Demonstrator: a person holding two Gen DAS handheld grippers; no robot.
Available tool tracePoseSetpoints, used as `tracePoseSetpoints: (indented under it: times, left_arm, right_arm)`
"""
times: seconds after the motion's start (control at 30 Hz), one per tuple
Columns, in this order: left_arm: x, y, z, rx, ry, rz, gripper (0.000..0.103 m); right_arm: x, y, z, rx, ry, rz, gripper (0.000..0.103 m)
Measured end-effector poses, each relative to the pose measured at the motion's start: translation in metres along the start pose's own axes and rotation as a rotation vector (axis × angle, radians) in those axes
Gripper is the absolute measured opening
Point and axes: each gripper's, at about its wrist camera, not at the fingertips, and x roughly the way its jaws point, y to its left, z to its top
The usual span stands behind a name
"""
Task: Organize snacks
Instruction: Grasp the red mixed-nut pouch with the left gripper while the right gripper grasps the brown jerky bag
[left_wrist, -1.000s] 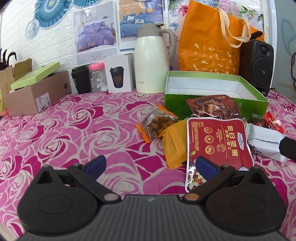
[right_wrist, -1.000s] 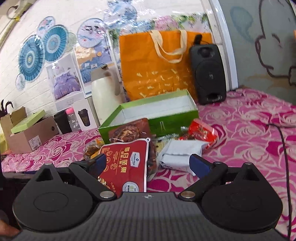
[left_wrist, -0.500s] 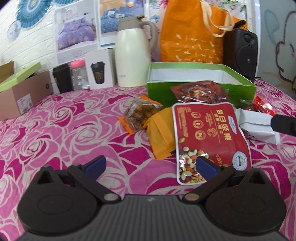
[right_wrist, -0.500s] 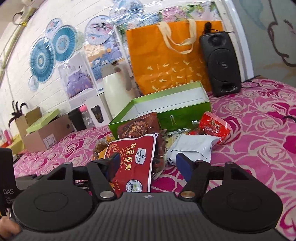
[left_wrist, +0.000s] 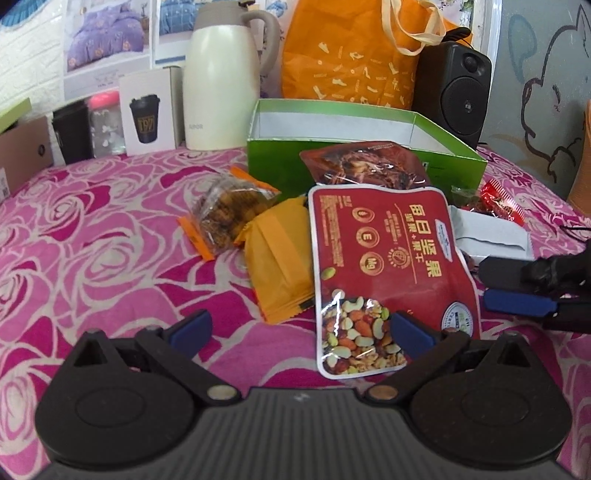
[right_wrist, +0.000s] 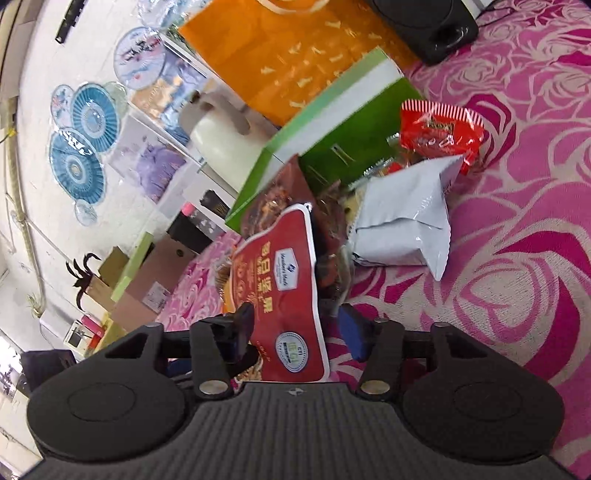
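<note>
- Snacks, piled on your pink rose-patterned cloth (left_wrist: 92, 236), directly before the open green box (left_wrist: 369, 122), which shows only its white lining.
- Red mixed-nut pouch (left_wrist: 384, 258): lies on top of the pile, its window end toward you, overlapping the orange packet (left_wrist: 280, 258).
- Clear bag of brown biscuits (left_wrist: 232, 214): sits left of the orange packet, touching it.
- Dark-red meat pouch (left_wrist: 365, 166): leans against the green box front.
- White foil bag (right_wrist: 406, 218) and red candy bag (right_wrist: 439, 133): lie on the right side of the pile.
- Your left gripper (left_wrist: 299, 325): jaws spread wide and empty, low over the cloth just short of the nut pouch.
- Your right gripper (right_wrist: 295, 328): rolled on its side, jaws apart and just been closing, straddling the nut pouch's near corner; you cannot tell whether the pads touch it.
- Background: cream thermos jug (left_wrist: 221, 81), orange tote bag (left_wrist: 351, 55), black speaker (left_wrist: 458, 88).
</note>
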Motion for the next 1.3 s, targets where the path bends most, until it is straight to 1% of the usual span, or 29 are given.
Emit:
tracePoseSetpoints:
  times: [0.07, 0.17, 0.27, 0.33, 0.37, 0.4, 0.43, 0.47, 0.5, 0.53, 0.6, 0.63, 0.73, 0.8, 0.87, 1.07, 1.2, 1.3]
  left_arm:
    - [0.001, 0.002, 0.001, -0.011, 0.019, -0.034, 0.103]
    - [0.002, 0.003, 0.001, -0.031, 0.017, -0.103, 0.103]
    - [0.008, 0.002, 0.003, -0.025, 0.011, -0.127, 0.103]
    - [0.009, 0.001, 0.004, -0.032, 0.008, -0.160, 0.102]
    - [0.009, 0.000, 0.003, -0.028, 0.010, -0.174, 0.102]
    - [0.009, -0.002, 0.003, -0.019, 0.014, -0.191, 0.092]
    - [0.007, -0.003, 0.003, -0.014, 0.009, -0.207, 0.080]
    - [0.005, -0.004, 0.003, -0.014, 0.014, -0.239, 0.070]
    - [0.002, -0.004, 0.004, -0.023, 0.016, -0.244, 0.063]
    - [0.001, -0.004, 0.005, -0.026, 0.014, -0.233, 0.059]
    - [-0.003, -0.003, 0.004, -0.033, 0.010, -0.244, 0.055]
    - [-0.005, -0.003, 0.004, -0.043, 0.012, -0.255, 0.052]
    - [-0.014, -0.006, 0.002, -0.040, 0.002, -0.265, 0.045]
    - [-0.019, -0.005, 0.001, -0.048, 0.002, -0.276, 0.045]
    - [-0.025, -0.003, 0.001, -0.066, -0.008, -0.289, 0.045]
    - [-0.051, -0.009, 0.011, -0.040, -0.073, -0.280, 0.044]
    - [-0.060, -0.013, 0.017, -0.031, -0.102, -0.274, 0.043]
    - [-0.067, -0.014, 0.020, -0.020, -0.120, -0.270, 0.041]
  right_arm:
    - [0.004, 0.001, 0.000, 0.003, 0.018, -0.009, 0.085]
    - [0.011, -0.001, 0.004, -0.001, 0.052, 0.006, 0.086]
    - [0.017, -0.006, 0.010, 0.018, 0.075, 0.036, 0.082]
    - [0.021, -0.009, 0.011, 0.036, 0.096, 0.052, 0.070]
    - [0.023, -0.010, 0.011, 0.038, 0.107, 0.054, 0.058]
    - [0.025, -0.011, 0.011, 0.036, 0.114, 0.054, 0.055]
    - [0.024, -0.010, 0.009, 0.027, 0.108, 0.055, 0.052]
    - [0.022, -0.009, 0.008, 0.011, 0.102, 0.050, 0.048]
    - [0.019, -0.007, 0.007, -0.002, 0.096, 0.043, 0.044]
    - [0.017, -0.005, 0.006, -0.011, 0.089, 0.040, 0.041]
    - [0.011, -0.002, 0.005, -0.017, 0.071, 0.045, 0.024]
    - [0.008, 0.000, 0.004, -0.024, 0.063, 0.047, 0.020]
    - [0.000, 0.008, 0.000, -0.063, 0.036, 0.045, 0.016]
    - [-0.003, 0.014, -0.002, -0.100, 0.018, 0.035, 0.013]
    - [-0.007, 0.018, -0.001, -0.118, 0.000, 0.042, 0.010]
    - [-0.019, 0.034, 0.004, -0.171, -0.054, 0.076, 0.010]
    - [-0.024, 0.042, 0.010, -0.201, -0.074, 0.087, 0.010]
    - [-0.024, 0.044, 0.012, -0.210, -0.082, 0.095, 0.010]
